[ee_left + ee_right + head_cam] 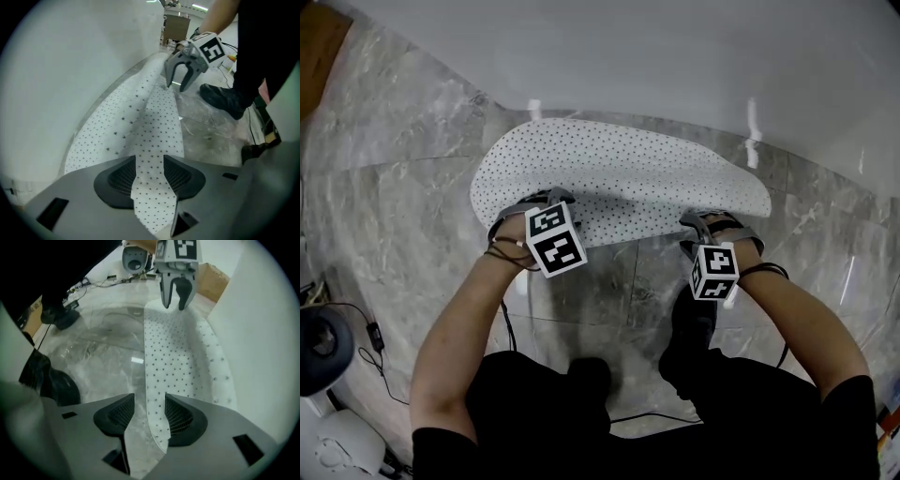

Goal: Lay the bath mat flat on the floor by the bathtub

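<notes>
The white bathtub (675, 56) bounds the scene at the top, and the grey marble floor (403, 187) fills the rest. The dotted bath mat (619, 178) is shown spread on the floor beside the tub. Its far long edge is seen in the gripper views to ride up against the tub wall, with a ridge along it. The left gripper (150, 176) and the right gripper (149, 412) are held over the mat's near edge, one toward each end. The jaws of both stand apart, with the mat visible in the gaps but not clamped. The release step is judged to be in hand. Next, the raised far edge would probably need to be drawn away from the tub or pressed flat.
</notes>
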The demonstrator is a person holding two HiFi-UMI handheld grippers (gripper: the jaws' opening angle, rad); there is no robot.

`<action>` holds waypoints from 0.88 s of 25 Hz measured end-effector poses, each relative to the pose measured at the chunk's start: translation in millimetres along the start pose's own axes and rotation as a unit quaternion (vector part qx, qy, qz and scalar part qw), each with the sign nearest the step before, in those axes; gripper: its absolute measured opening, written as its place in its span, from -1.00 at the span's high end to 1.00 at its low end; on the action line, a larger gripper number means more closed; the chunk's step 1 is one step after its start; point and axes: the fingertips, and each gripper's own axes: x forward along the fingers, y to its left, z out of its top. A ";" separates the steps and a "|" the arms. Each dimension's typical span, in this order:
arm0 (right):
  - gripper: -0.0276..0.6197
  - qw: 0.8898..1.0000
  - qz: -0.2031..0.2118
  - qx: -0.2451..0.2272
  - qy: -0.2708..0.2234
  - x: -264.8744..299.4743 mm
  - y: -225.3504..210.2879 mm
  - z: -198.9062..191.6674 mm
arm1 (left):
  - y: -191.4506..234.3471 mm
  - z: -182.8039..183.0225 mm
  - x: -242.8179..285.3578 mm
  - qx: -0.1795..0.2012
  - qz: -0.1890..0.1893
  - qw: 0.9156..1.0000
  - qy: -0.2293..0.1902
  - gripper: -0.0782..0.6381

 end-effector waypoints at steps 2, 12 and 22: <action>0.21 1.000 0.010 -0.005 0.025 11.6 0.6 -12.0 | -19.2 -7.7 6.1 0.010 -0.027 0.999 0.014 0.20; 0.34 0.997 0.055 0.044 -0.003 15.3 -14.0 -17.6 | -59.4 -24.5 47.5 0.019 -0.045 0.998 0.043 0.04; 0.77 0.999 0.035 0.009 0.024 10.2 -2.9 -14.1 | -47.6 -26.0 45.6 0.064 -0.028 0.995 0.069 0.38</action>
